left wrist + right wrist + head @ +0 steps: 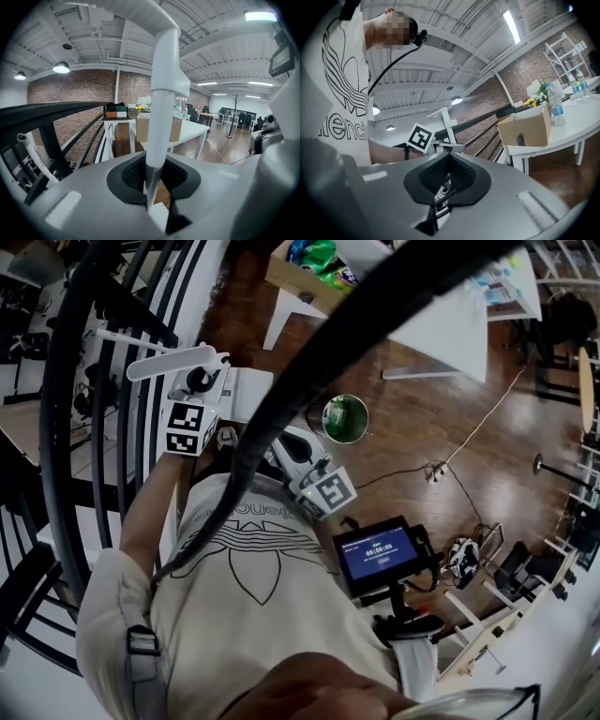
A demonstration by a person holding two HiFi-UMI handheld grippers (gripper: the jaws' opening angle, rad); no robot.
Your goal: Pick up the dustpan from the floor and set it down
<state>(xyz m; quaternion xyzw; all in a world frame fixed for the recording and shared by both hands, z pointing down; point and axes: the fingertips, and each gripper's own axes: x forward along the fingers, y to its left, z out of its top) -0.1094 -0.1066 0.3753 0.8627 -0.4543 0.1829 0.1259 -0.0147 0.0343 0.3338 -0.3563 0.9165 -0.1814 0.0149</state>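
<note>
Left gripper [154, 180] is closed narrowly on the white handle of the dustpan [161, 117]; the handle stands upright between its pads. Dustpan is clear of the floor, held in front of the person, well apart from the white table [450, 324] and to its left in the head view. Right gripper [449, 164] sits nearer the table, jaws drawn together with nothing between them.
</note>
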